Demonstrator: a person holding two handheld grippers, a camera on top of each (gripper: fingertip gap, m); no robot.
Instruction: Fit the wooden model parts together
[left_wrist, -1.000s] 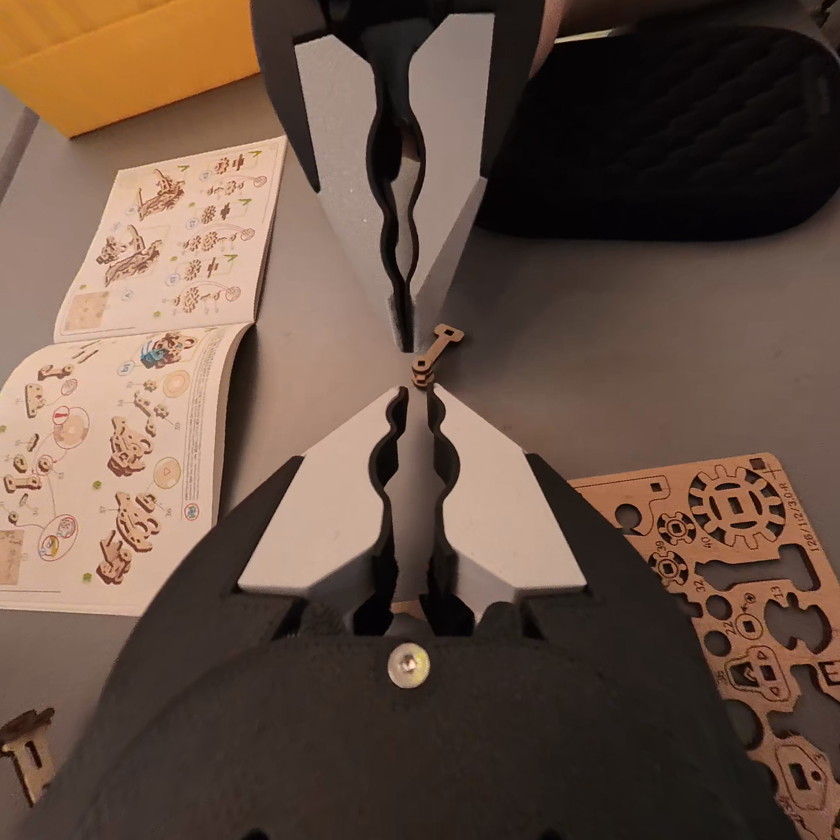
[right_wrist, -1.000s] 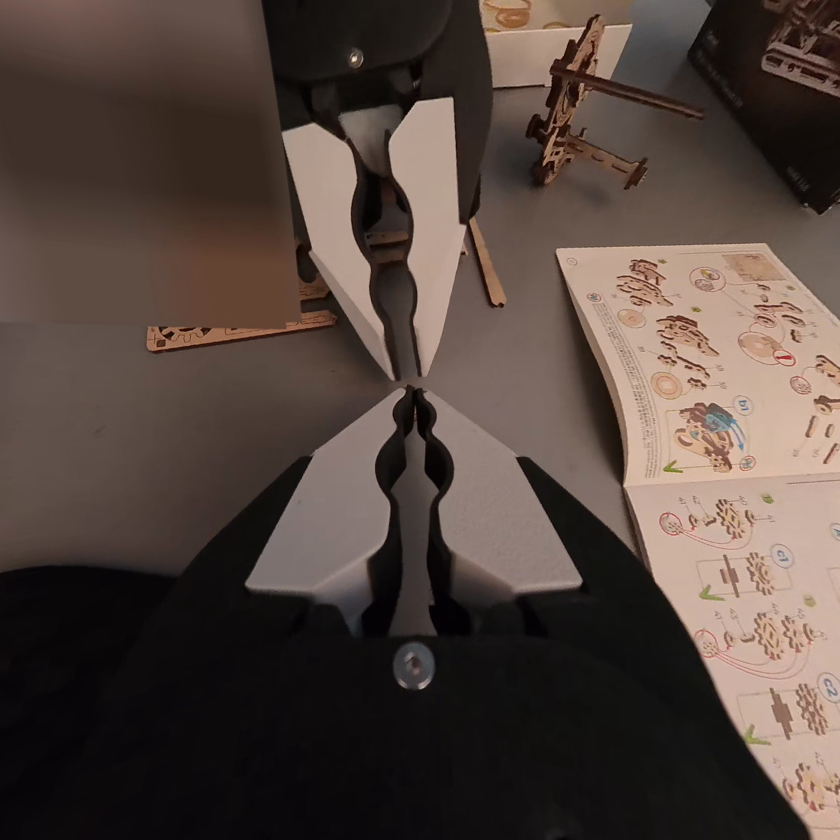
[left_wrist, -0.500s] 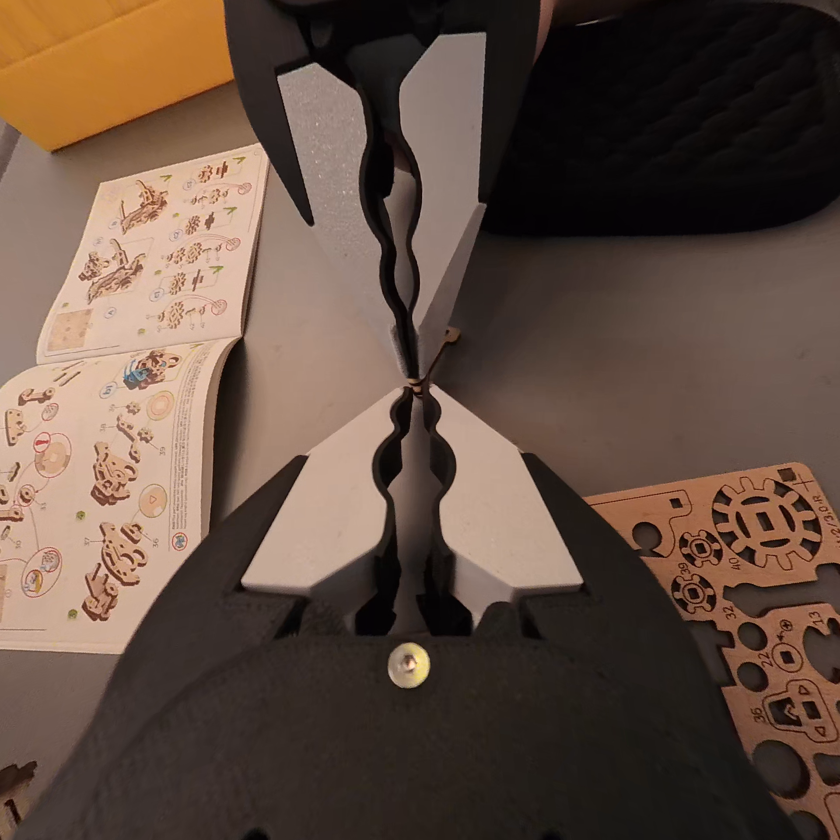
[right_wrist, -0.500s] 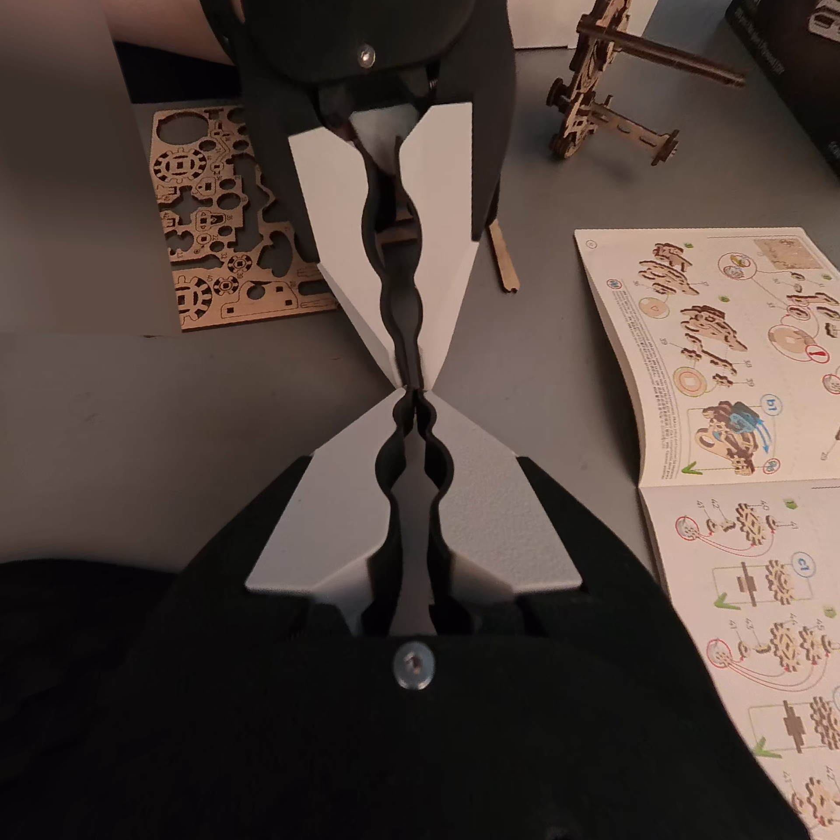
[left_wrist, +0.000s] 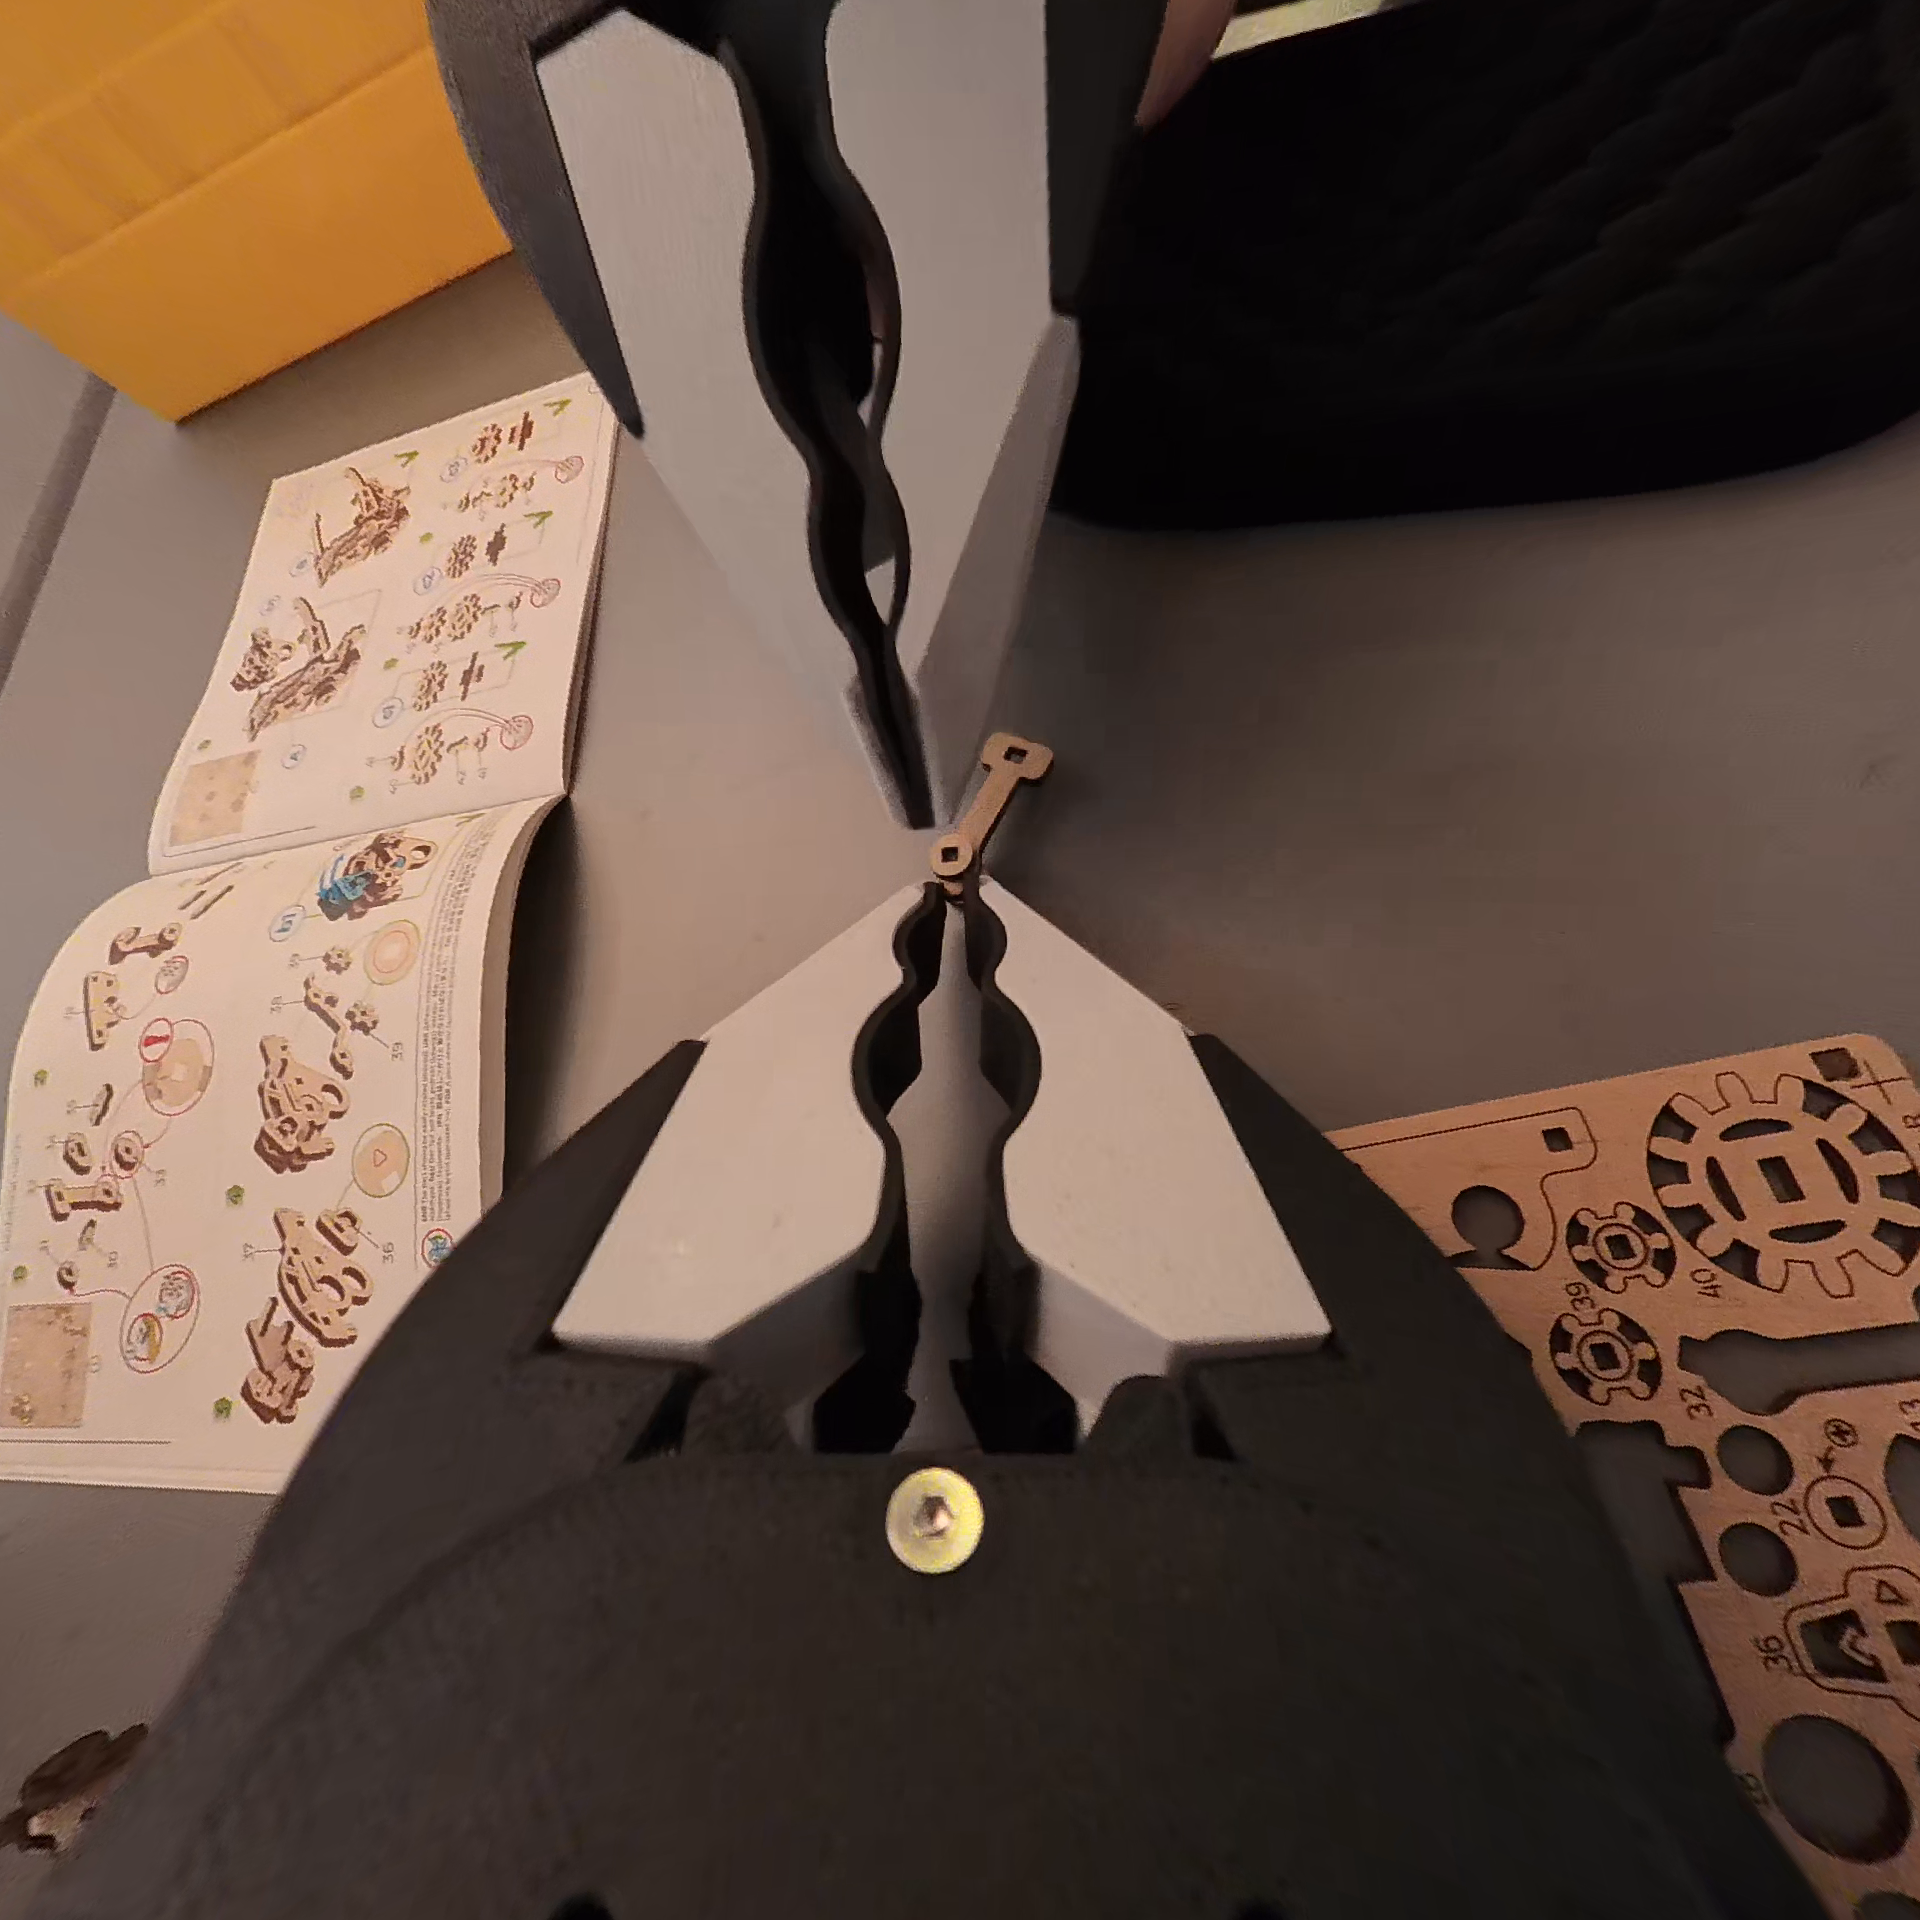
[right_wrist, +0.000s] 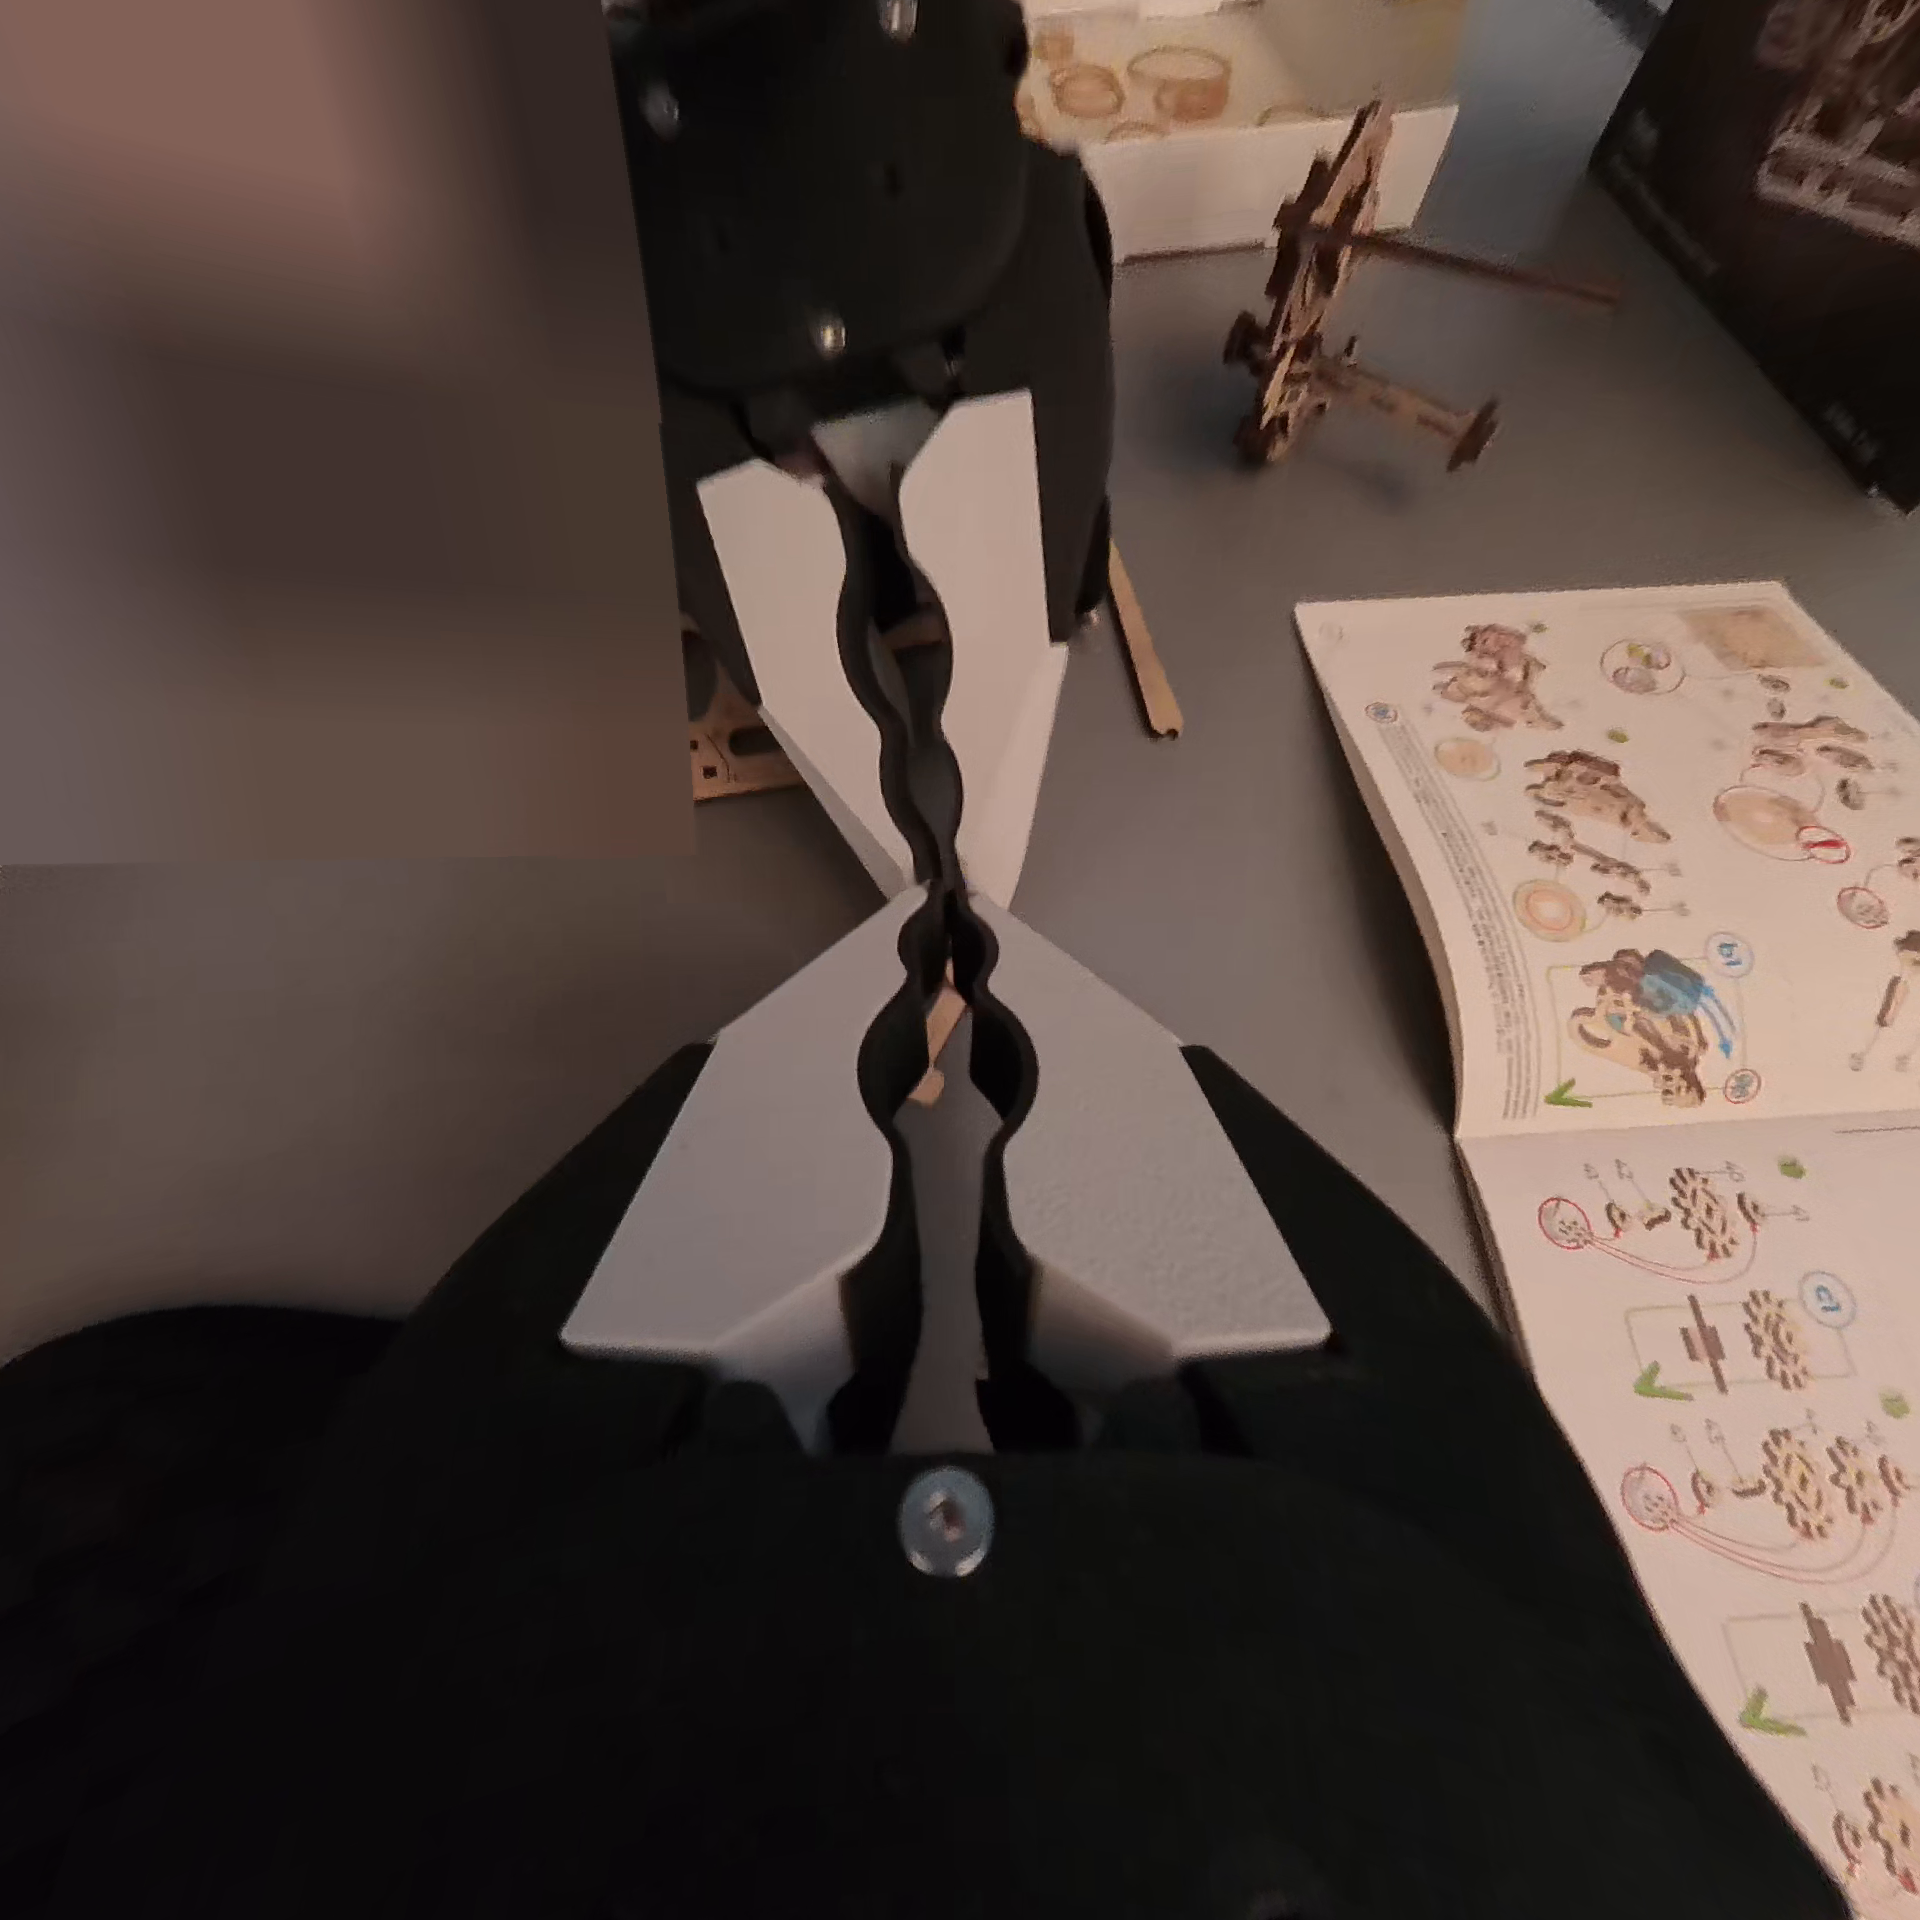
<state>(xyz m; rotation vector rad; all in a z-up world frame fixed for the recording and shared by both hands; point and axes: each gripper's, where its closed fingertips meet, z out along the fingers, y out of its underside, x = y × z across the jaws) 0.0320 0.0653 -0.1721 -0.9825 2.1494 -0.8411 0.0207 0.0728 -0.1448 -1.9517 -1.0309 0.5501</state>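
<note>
a grey bench (left_wrist: 1455, 831) carries everything here. an open paper instruction booklet with printed drawings (left_wrist: 343, 852) lies flat on it, to the left in the left wrist view and to the right in the right wrist view (right_wrist: 1662, 1039). behind the booklet's far page stands a yellow cardboard box (left_wrist: 208, 208). a bulky black quilted fabric item (left_wrist: 1507, 260), perhaps a bag or cushion, rests on the bench at the far right. in the right wrist view a dark printed cardboard box (right_wrist: 1787, 208) sits at the upper right corner, and a white open box (right_wrist: 1226, 156) stands at the far edge, blurred.
</note>
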